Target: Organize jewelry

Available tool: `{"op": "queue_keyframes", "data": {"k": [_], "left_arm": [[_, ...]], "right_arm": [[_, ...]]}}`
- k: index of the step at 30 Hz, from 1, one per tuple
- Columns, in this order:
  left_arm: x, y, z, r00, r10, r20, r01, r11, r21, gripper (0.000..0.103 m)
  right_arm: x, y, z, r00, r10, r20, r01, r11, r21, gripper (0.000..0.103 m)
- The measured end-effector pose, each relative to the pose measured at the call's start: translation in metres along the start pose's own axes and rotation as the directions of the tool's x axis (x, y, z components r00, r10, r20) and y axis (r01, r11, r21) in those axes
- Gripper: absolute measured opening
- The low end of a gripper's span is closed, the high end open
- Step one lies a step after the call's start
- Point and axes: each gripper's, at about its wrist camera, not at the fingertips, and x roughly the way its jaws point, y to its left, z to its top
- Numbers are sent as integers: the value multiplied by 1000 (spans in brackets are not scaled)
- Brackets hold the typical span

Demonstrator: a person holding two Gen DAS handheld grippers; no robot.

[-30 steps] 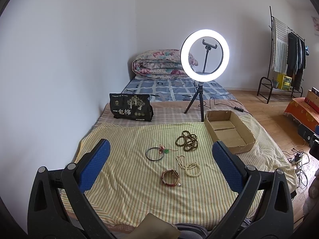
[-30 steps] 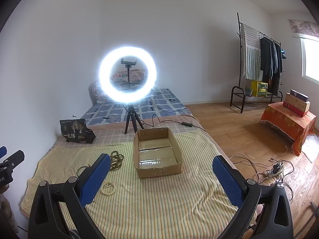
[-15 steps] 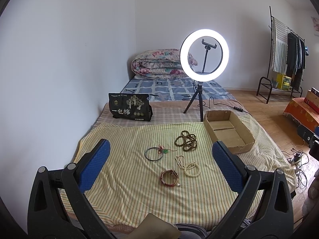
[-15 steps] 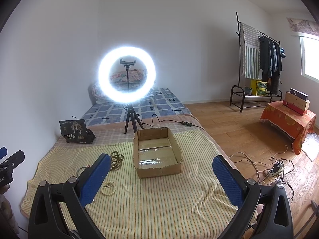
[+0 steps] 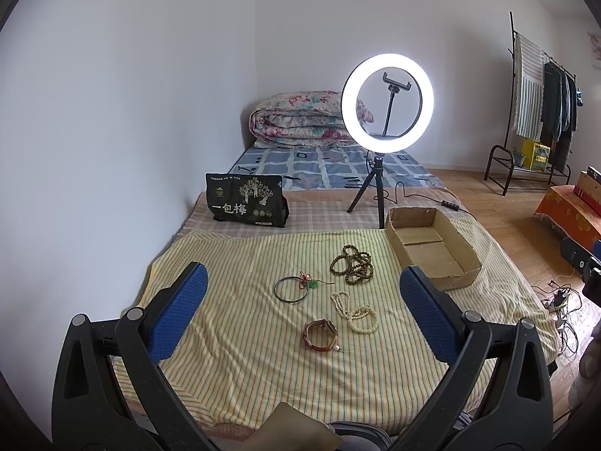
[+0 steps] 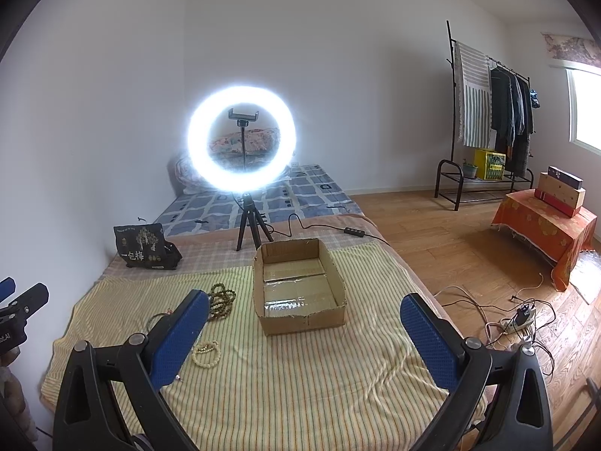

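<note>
Left wrist view: our left claw (image 5: 302, 308) is spread wide and holds nothing. Ahead of it on the striped bed cover (image 5: 233, 338) lie a brown leather bracelet (image 5: 320, 335), nearest; cream bead strand (image 5: 357, 310); thin dark bangle (image 5: 291, 290); olive bead strand (image 5: 353, 259).
Key relation: we judge the left claw nearer the jewelry; the cardboard box (image 5: 432, 246) lies ahead to its right.
Right wrist view: our right claw (image 6: 302, 329), spread and empty, faces the shallow open box (image 6: 298, 285); knobbly beads left.

white walls (image 6: 338, 56) | wood floor (image 6: 432, 233) | clothes rack (image 6: 488, 112) | lit ring light (image 6: 242, 148) | window (image 6: 586, 109)
</note>
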Motion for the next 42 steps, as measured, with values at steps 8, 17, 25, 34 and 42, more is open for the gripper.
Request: {"op": "queue_keyframes", "data": {"k": [8, 17, 25, 34, 42], "left_arm": [[0, 0, 0, 1000, -1, -1, 1, 1000, 0, 103], [3, 2, -2, 1000, 1, 0, -1, 1000, 1, 103], [9, 8, -3, 1000, 12, 2, -12, 1000, -4, 103], [35, 51, 21, 995, 98, 0, -98, 995, -17, 103], [74, 80, 41, 993, 114, -35, -115, 993, -30, 103]], "right_arm": [[1, 0, 0, 1000, 4, -2, -4, 1000, 2, 103], [1, 0, -1, 1000, 7, -4, -7, 1000, 2, 103], [4, -2, 2, 1000, 11, -10, -11, 1000, 8, 103], [21, -2, 22, 1000, -14, -8, 14, 998, -64, 103], [46, 4, 44, 1000, 7, 23, -3, 985, -175, 103]]}}
